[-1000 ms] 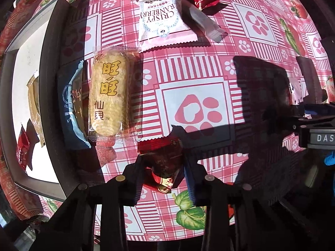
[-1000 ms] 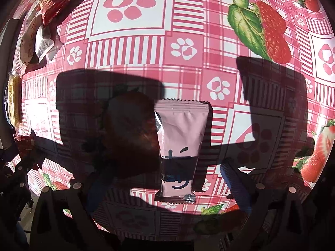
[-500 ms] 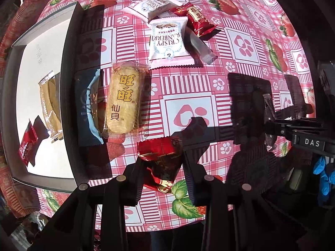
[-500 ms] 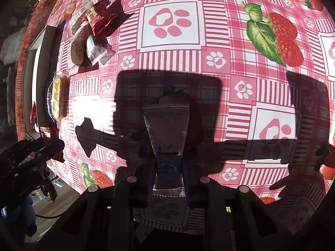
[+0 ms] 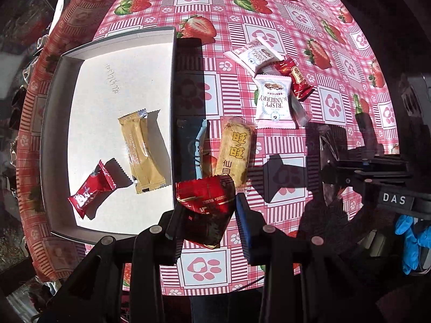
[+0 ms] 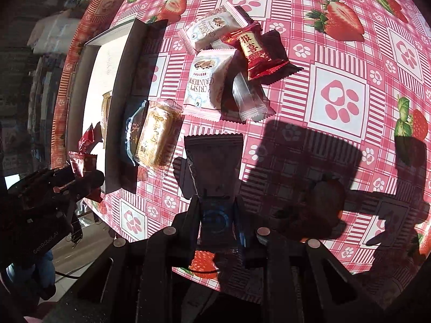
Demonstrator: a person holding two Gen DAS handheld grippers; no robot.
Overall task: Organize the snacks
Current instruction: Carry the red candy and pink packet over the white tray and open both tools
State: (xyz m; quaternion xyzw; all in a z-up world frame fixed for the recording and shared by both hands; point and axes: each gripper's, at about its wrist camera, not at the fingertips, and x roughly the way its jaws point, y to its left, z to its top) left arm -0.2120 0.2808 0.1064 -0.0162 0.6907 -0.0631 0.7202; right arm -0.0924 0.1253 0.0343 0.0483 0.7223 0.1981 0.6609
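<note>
Snacks in soft, light, crinkly wrappers: the left tool (image 5: 207, 215) is closed on a red packet (image 5: 206, 204), low centre of the frame beside the box (image 5: 172, 80); the right tool (image 6: 216, 215) pinches a pink sachet (image 6: 214, 167) by its end. I think the sealed ends give the safest hold.

A sunny table with a strawberry cloth

The round table wears a pink checked tablecloth (image 5: 282, 24) with strawberries, green leaves and paw prints on it. Bright sun falls on the tablecloth and makes big dark shadows (image 6: 309, 167) near its front edge. Past the tablecloth's edge it is dim, with a pale bit of floor (image 6: 80, 250) down low.
</note>
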